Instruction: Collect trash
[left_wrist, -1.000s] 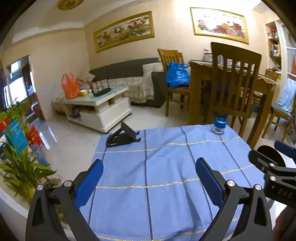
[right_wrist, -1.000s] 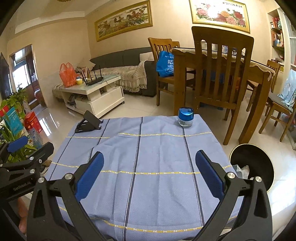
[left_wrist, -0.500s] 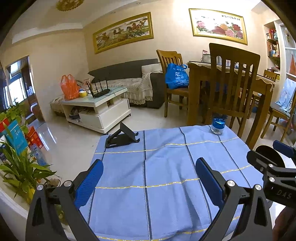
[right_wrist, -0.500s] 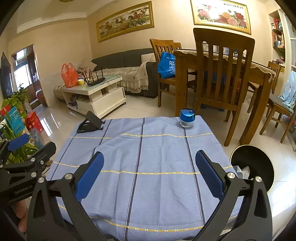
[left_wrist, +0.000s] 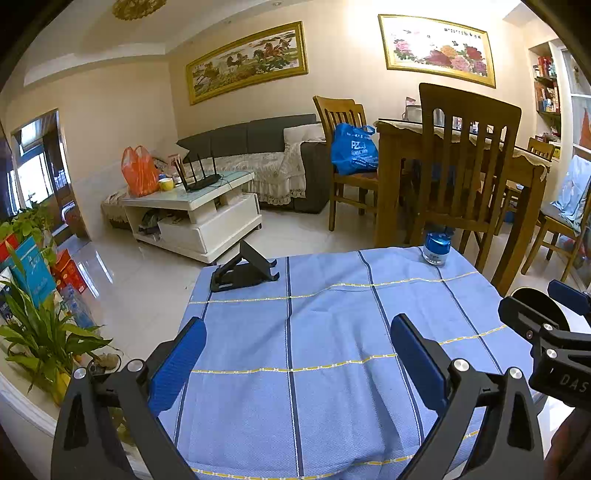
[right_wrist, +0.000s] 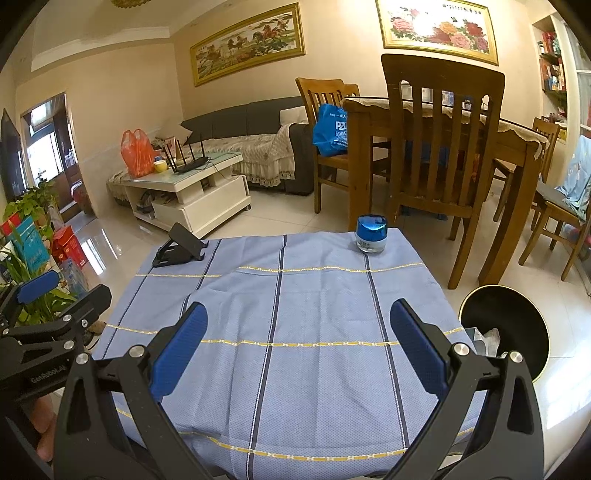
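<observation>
A black round trash bin (right_wrist: 502, 328) stands on the floor off the table's right edge, with pale crumpled material inside; in the left wrist view the bin (left_wrist: 532, 301) is partly hidden by my right gripper (left_wrist: 546, 306). My left gripper (left_wrist: 298, 343) is open over the near part of the blue tablecloth (left_wrist: 332, 369), holding nothing. My right gripper (right_wrist: 298, 328) is open too, empty, above the cloth (right_wrist: 314, 369). The left gripper (right_wrist: 55, 295) shows at that view's left edge. No loose trash shows on the cloth.
A small jar with a blue lid (right_wrist: 371, 236) sits at the far right of the table, and a black phone stand (right_wrist: 181, 247) at the far left. Wooden chairs (right_wrist: 436, 147) and a dining table stand beyond. Potted plants (left_wrist: 40, 332) are at the left.
Both views shift only very slightly. Nothing on the table has moved and both grippers stay open.
</observation>
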